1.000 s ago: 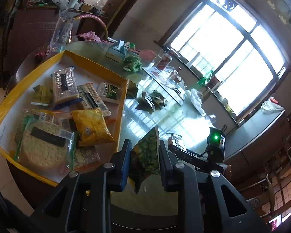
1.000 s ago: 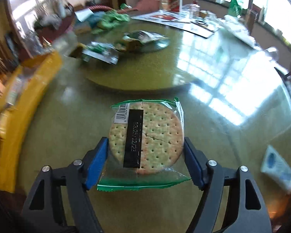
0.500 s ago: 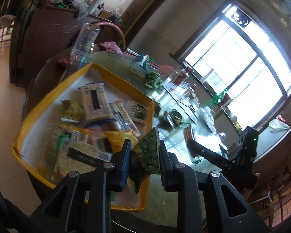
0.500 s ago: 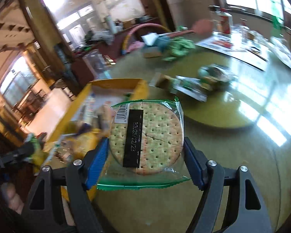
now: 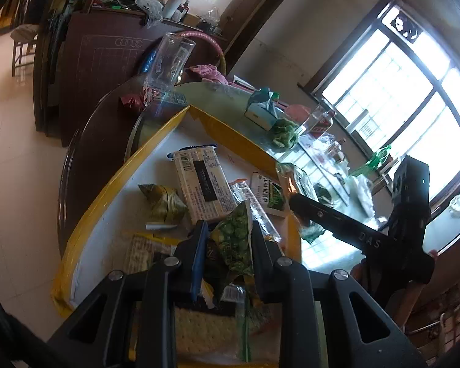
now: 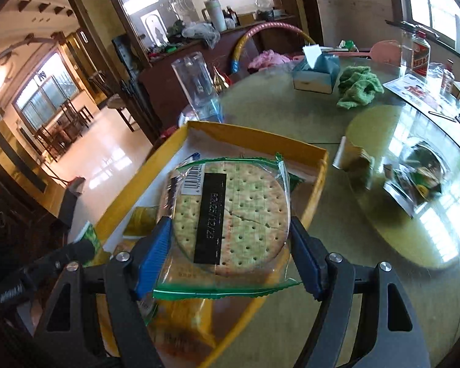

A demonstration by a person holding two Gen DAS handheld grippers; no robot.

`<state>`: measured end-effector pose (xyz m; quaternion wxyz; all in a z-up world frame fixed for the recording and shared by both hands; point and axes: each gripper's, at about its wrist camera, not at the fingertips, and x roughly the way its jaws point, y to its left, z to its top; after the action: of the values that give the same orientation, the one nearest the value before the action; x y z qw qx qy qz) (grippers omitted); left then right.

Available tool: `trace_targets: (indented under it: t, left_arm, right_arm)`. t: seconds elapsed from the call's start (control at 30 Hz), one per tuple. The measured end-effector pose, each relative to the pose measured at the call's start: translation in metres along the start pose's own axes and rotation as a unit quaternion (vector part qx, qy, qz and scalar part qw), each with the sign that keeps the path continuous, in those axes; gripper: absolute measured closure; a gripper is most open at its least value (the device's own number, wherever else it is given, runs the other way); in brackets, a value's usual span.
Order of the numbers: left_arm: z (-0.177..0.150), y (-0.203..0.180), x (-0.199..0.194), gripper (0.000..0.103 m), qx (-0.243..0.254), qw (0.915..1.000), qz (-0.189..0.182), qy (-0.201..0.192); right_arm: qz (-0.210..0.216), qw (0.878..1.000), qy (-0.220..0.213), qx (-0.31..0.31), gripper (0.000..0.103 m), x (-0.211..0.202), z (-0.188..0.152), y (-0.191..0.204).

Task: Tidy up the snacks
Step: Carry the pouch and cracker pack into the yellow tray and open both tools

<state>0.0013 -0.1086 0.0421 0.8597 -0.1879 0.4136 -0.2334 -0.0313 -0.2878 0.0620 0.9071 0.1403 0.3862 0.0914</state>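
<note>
A shallow yellow box (image 5: 107, 196) (image 6: 254, 141) sits at the table's edge with several snack packets inside. My left gripper (image 5: 227, 242) is shut on a small green snack bag (image 5: 234, 239) and hangs over the box's near end. My right gripper (image 6: 230, 245) is shut on a round cracker pack (image 6: 233, 214) in clear green-edged wrap, held above the box. In the left wrist view the right gripper (image 5: 294, 199) reaches in from the right over the box rim. In the right wrist view the left gripper (image 6: 86, 245) with its green bag shows at lower left.
A white rectangular cracker pack (image 5: 202, 184), a leaf-wrapped parcel (image 5: 162, 202) and a round cracker pack (image 5: 205, 331) lie in the box. On the glass turntable (image 6: 414, 245) lie more snack packets (image 6: 417, 184). A tissue box (image 6: 316, 73), green cloth (image 6: 358, 86), bottle (image 6: 420, 52) and clear container (image 6: 196, 82) stand beyond.
Both grippers have swung from over the table to above the yellow box, each keeping its packet. The right gripper has risen and now shows beside the left one over the box.
</note>
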Motion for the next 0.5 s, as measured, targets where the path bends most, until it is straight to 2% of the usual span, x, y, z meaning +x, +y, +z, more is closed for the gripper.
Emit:
trace_targets:
  t: [0.17, 0.3, 0.33, 0.4, 0.5]
  left_arm:
    - [0.002, 0.000, 0.025, 0.077, 0.034, 0.9976, 0.058, 0.018]
    - [-0.001, -0.001, 0.035, 0.072, 0.052, 0.9952, 0.076, 0.034]
    - [-0.002, -0.002, 0.035, 0.067, 0.054, 0.9949, 0.078, 0.035]
    - [-0.002, -0.001, 0.035, 0.030, 0.045, 0.9958, 0.064, 0.047]
    - [-0.004, -0.003, 0.022, 0.023, 0.030, 0.9980, 0.053, 0.017]
  right_arm:
    - [-0.023, 1.000, 0.017, -0.004, 0.028, 0.032, 0.012, 0.002]
    - [-0.031, 0.999, 0.038, -0.004, 0.027, 0.055, 0.009, 0.002]
    - [-0.032, 0.999, 0.042, 0.000, 0.027, 0.059, 0.009, 0.000]
    - [-0.027, 0.999, 0.037, 0.000, 0.027, 0.059, 0.009, 0.000]
    - [-0.002, 1.000, 0.020, 0.023, 0.022, 0.047, 0.010, -0.004]
